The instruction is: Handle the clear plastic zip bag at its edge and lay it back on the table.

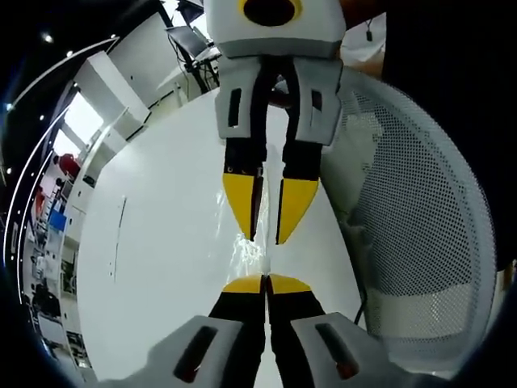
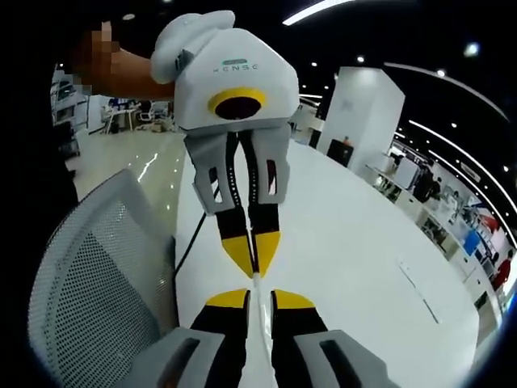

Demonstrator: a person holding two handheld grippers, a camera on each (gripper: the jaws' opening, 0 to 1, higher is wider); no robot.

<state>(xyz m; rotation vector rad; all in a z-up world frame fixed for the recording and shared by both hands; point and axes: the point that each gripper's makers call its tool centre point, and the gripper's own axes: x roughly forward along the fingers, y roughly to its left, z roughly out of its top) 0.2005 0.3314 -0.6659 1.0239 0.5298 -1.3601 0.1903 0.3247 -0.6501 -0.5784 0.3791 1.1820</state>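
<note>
Bag (image 1: 257, 246): clear, stretched between both grippers' fingers, above the tabletop (image 1: 161, 242)
Left gripper (image 1: 266, 284): fingers clamped on bag edge
Right gripper (image 2: 260, 297): fingers slightly parted around bag edge

Left gripper view: close above the white surface (image 1: 161, 242), facing the right tongs (image 1: 266, 241). Right gripper view: facing back at the left tongs (image 2: 255, 273). Shared: surface, mesh chair (image 1: 420, 234).

An open-plan office: white table (image 2: 363, 242), mesh chair (image 1: 420, 210), strip ceiling lights (image 2: 323, 11).
</note>
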